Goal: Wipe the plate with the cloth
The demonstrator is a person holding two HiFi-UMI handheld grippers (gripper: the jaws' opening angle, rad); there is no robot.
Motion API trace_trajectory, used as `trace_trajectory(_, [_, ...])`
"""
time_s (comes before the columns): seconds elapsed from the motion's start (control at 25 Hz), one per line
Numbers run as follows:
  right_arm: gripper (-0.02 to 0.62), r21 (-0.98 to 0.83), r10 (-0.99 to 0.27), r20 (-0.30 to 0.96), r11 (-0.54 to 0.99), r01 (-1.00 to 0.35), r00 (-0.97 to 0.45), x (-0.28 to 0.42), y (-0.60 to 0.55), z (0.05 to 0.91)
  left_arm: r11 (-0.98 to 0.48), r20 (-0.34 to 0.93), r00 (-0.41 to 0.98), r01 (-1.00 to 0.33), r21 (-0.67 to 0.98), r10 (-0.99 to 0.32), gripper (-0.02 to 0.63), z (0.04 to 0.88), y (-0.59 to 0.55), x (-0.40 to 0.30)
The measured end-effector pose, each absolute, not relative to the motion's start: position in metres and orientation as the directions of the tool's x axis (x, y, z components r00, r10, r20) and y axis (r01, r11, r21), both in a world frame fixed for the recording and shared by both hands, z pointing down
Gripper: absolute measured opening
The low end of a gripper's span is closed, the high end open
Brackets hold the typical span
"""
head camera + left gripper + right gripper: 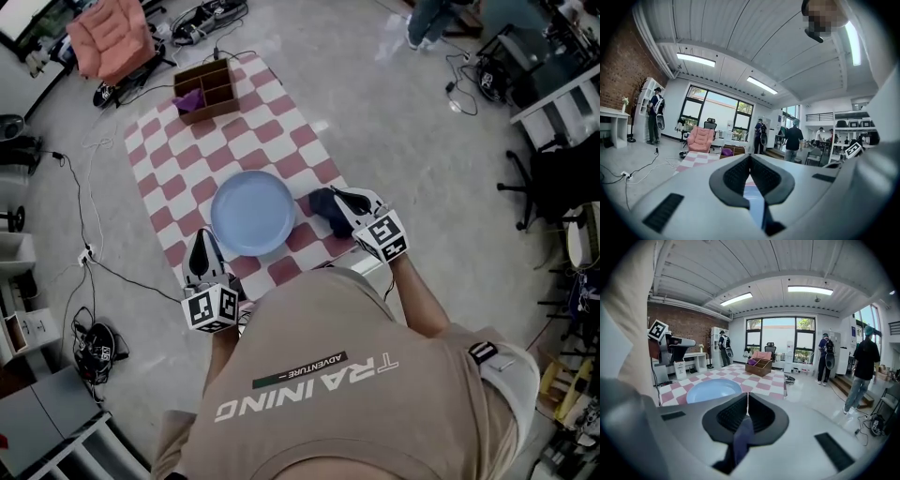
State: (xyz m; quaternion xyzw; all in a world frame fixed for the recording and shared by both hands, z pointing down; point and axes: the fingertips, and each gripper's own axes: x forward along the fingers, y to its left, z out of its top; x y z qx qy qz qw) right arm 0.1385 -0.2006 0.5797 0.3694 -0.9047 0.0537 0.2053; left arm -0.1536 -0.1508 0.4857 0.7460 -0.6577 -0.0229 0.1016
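A light-blue plate (251, 214) lies on the red-and-white checked cloth of the table (178, 164). My left gripper (202, 240) sits low at the plate's near left rim. Its jaws are closed, and the plate's blue (757, 204) shows in the gap behind the tips. My right gripper (332, 202) is just off the plate's right rim, shut on a dark blue cloth (320, 205) that bunches on the table beside the plate. In the right gripper view the cloth (742, 437) hangs between the pads and the plate (712, 390) lies ahead to the left.
A wooden divided box (206, 90) with a purple item in it stands at the table's far end. A pink armchair (112, 37) and cables (89, 253) are on the floor to the left. Several people (864, 366) stand further back in the room.
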Motion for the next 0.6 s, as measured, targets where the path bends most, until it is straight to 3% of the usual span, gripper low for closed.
trace_trajectory(0.16, [0.020, 0.037, -0.632, 0.435, 0.724, -0.688, -0.641, 0.135, -0.199, 0.589, -0.100, 0.099, 0.119, -0.979, 0.180, -0.988, 0.015, 0.484, -0.147, -0.162])
trace_trajectory(0.2, [0.066, 0.023, -0.622, 0.444, 0.727, -0.686, -0.645, 0.133, -0.198, 0.594, -0.097, 0.100, 0.117, -0.979, 0.182, -0.988, 0.015, 0.484, -0.145, -0.163])
trace_trajectory(0.24, [0.395, 0.006, -0.609, 0.456, 0.731, -0.682, -0.649, 0.131, -0.198, 0.601, -0.095, 0.101, 0.115, -0.978, 0.184, -0.988, 0.015, 0.485, -0.144, -0.163])
trace_trajectory(0.28, [0.440, -0.006, -0.597, 0.470, 0.734, -0.679, -0.650, 0.130, -0.196, 0.608, -0.096, 0.100, 0.116, -0.978, 0.185, -0.988, 0.015, 0.485, -0.143, -0.163])
trace_trajectory(0.6, [0.439, 0.001, -0.578, 0.521, 0.737, -0.676, -0.628, 0.127, -0.194, 0.633, -0.098, 0.090, 0.114, -0.980, 0.171, -0.989, 0.015, 0.482, -0.136, -0.168])
